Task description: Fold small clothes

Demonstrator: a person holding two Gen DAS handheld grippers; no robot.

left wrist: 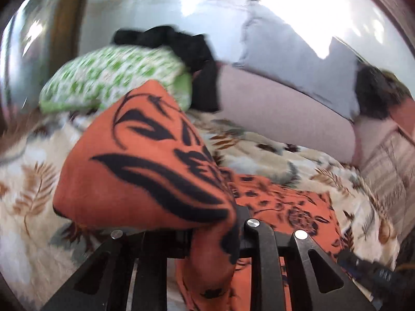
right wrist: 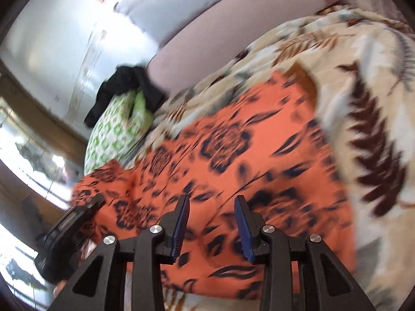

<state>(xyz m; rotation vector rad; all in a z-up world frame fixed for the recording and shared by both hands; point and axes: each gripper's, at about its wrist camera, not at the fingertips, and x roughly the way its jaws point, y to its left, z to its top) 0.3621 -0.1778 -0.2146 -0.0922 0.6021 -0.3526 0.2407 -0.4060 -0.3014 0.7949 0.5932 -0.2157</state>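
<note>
The left gripper [left wrist: 207, 230] is clamped on a bunched corner of the orange floral garment [right wrist: 233, 160], lifting it off the leaf-print blanket [right wrist: 363, 83] where the rest lies spread. The right gripper [right wrist: 211, 223] hovers over the cloth with its blue pads [right wrist: 181, 228] apart, holding nothing. Frames are pretty blurry, so this is a guess, but the fold probably goes best if the left carries its corner low and straight across while the right pins the flat part.

Left gripper [left wrist: 215, 233] jaws buried under bunched orange cloth [left wrist: 145, 171]; motion-blurred bedspread [right wrist: 363, 83]
</note>
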